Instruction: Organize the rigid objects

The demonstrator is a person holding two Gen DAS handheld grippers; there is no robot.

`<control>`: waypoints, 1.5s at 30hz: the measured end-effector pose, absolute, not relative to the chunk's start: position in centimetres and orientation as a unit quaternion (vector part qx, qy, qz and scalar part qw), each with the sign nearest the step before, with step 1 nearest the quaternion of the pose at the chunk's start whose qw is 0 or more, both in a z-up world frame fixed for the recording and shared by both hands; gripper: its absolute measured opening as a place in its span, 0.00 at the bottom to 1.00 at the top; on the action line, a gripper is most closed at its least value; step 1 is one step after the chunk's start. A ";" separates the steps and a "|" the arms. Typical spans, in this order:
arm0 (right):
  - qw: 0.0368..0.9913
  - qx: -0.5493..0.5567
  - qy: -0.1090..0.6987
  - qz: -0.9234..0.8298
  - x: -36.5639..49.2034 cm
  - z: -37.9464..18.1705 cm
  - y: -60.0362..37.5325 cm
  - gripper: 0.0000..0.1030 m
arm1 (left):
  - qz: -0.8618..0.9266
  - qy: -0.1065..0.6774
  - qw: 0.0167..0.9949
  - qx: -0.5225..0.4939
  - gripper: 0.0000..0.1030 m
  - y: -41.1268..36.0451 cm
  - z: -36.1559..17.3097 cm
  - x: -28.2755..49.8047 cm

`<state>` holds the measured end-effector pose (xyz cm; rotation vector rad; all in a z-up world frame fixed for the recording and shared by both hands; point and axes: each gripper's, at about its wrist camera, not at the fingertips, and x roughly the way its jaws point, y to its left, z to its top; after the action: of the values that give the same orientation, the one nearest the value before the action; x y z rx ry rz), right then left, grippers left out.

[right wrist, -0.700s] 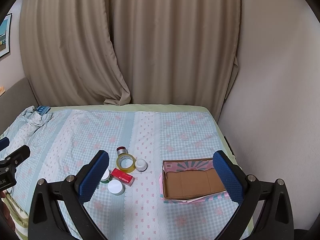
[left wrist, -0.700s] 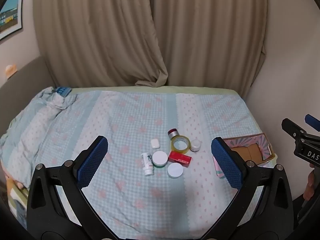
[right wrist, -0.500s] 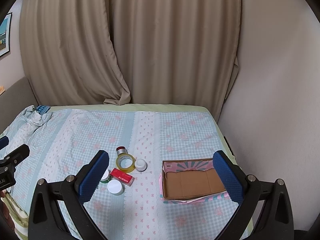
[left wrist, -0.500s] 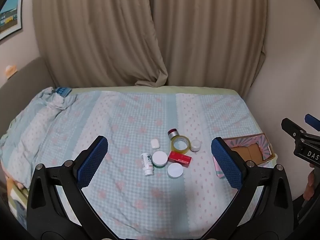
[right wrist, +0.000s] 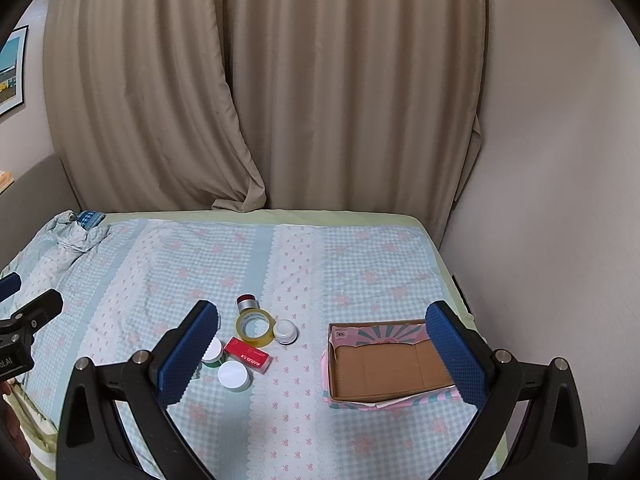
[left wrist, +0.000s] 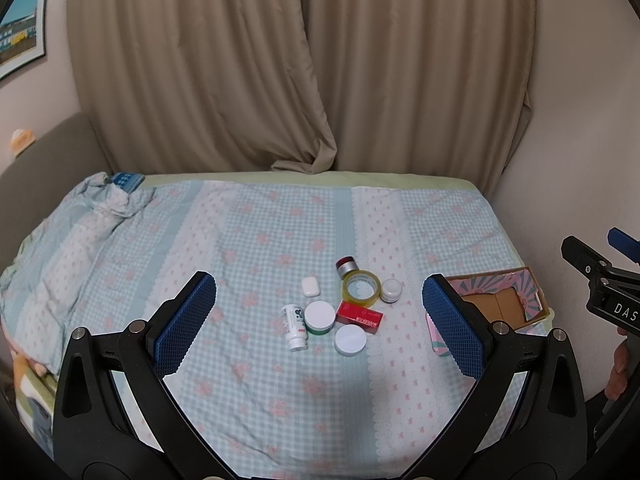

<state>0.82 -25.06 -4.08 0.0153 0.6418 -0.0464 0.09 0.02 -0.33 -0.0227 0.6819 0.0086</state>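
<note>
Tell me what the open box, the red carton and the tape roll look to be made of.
Open box: cardboard, with a raw brown matte inside, fold creases, and printed pink and teal outside. Red carton: likely thin printed paperboard, with sharp edges, a slight sheen and white lettering. Tape roll: seemingly clear plastic tape, yellowish and glossy, with the bedsheet visible through its centre hole.

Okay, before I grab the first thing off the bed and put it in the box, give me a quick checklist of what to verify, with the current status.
1. Left gripper open and holding nothing: ok.
2. Right gripper open and holding nothing: ok.
3. Cardboard box open on top with nothing in it: ok.
4. Items gathered in one cluster on the bedspread, left of the box: ok.
5. Red carton free of its neighbours: not ok, it sits tight against the tape roll and a white-lidded jar.
6. White bottle upright: not ok, lying down.
</note>
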 end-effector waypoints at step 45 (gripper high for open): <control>0.950 0.005 0.313 -0.003 1.0 -4.2 -24.1 1.00 | 0.018 0.359 0.933 -0.022 0.99 0.6 -0.8 0.3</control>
<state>1.02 -24.09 -4.20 0.0102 0.6363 -0.0069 0.27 0.61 -0.75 -0.0443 0.7350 0.0365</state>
